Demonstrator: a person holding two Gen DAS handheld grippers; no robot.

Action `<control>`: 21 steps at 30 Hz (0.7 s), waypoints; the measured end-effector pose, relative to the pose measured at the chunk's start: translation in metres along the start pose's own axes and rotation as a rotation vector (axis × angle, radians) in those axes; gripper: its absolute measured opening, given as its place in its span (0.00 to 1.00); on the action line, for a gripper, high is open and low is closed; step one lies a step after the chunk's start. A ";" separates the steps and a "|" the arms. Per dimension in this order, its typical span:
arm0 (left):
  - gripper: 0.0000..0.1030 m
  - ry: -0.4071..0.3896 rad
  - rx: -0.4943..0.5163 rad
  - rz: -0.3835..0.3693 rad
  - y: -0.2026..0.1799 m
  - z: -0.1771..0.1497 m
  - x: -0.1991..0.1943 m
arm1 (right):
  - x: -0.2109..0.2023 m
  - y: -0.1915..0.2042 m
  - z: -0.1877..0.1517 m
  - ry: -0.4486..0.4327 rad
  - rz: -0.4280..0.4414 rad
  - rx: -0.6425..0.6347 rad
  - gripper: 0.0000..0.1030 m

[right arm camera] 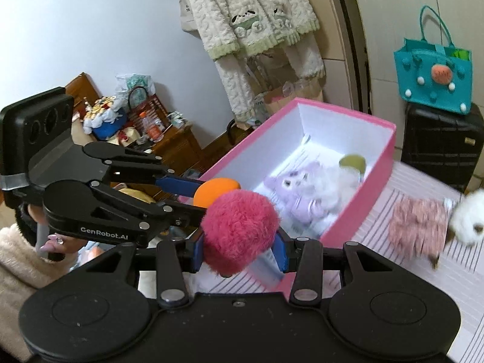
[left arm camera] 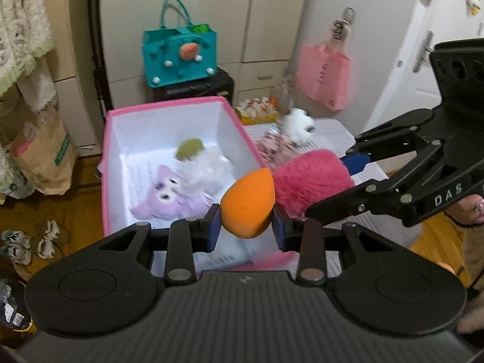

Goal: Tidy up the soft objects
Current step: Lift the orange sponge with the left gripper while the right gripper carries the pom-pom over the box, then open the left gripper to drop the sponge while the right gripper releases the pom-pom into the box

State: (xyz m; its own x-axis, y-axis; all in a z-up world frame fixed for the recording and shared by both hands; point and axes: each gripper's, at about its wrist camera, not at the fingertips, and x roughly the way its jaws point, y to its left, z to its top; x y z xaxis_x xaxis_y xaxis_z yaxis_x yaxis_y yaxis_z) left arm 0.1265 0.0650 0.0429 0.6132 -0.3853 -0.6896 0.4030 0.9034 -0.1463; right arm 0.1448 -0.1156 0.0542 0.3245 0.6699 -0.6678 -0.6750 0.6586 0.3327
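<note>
My left gripper is shut on an orange egg-shaped sponge, held over the near end of the pink box. My right gripper is shut on a fluffy pink pompom, just beside the sponge at the box's near corner. In the left wrist view the pompom and the right gripper come in from the right. The box has white walls and holds a purple plush, white fluff and a green sponge.
A pink shaggy item and a white plush toy lie on the striped surface right of the box. A teal felt bag stands on a black case behind. Clothes hang at the back; shoes lie on the wooden floor.
</note>
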 end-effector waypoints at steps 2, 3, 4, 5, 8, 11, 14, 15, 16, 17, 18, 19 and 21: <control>0.34 -0.018 0.002 0.036 0.010 0.008 0.009 | 0.010 -0.003 0.012 -0.010 -0.036 -0.029 0.47; 0.34 -0.027 0.013 0.069 0.014 0.012 0.015 | 0.015 -0.006 0.018 -0.018 -0.051 -0.030 0.47; 0.34 -0.030 0.029 0.089 0.017 0.015 0.020 | 0.020 -0.009 0.024 -0.022 -0.057 -0.029 0.47; 0.34 -0.029 0.029 0.103 0.021 0.019 0.026 | 0.025 -0.013 0.030 -0.027 -0.063 -0.025 0.47; 0.34 -0.001 0.018 0.111 0.036 0.031 0.046 | 0.041 -0.028 0.049 -0.038 -0.080 -0.001 0.47; 0.34 0.023 0.030 0.151 0.046 0.040 0.068 | 0.061 -0.044 0.064 -0.016 -0.082 0.037 0.47; 0.34 0.046 0.055 0.202 0.054 0.045 0.088 | 0.086 -0.064 0.077 0.019 -0.071 0.096 0.47; 0.34 0.056 0.062 0.213 0.058 0.048 0.096 | 0.095 -0.069 0.081 0.031 -0.070 0.114 0.47; 0.34 0.068 0.065 0.226 0.061 0.048 0.103 | 0.105 -0.075 0.084 0.047 -0.072 0.131 0.47; 0.34 0.081 0.070 0.238 0.062 0.049 0.109 | 0.113 -0.077 0.086 0.058 -0.076 0.141 0.47; 0.34 0.092 0.079 0.258 0.064 0.050 0.116 | 0.120 -0.081 0.088 0.069 -0.081 0.149 0.48; 0.34 0.096 0.087 0.276 0.066 0.050 0.120 | 0.128 -0.084 0.091 0.079 -0.086 0.160 0.48; 0.34 0.109 0.107 0.305 0.068 0.050 0.128 | 0.138 -0.089 0.093 0.095 -0.090 0.173 0.48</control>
State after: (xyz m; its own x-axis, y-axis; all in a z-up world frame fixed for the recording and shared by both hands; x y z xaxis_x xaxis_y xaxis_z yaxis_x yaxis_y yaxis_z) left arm 0.2668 0.0678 -0.0198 0.6427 -0.0727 -0.7627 0.2845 0.9469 0.1495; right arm 0.3111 -0.0499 -0.0053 0.3095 0.5756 -0.7569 -0.5193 0.7691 0.3726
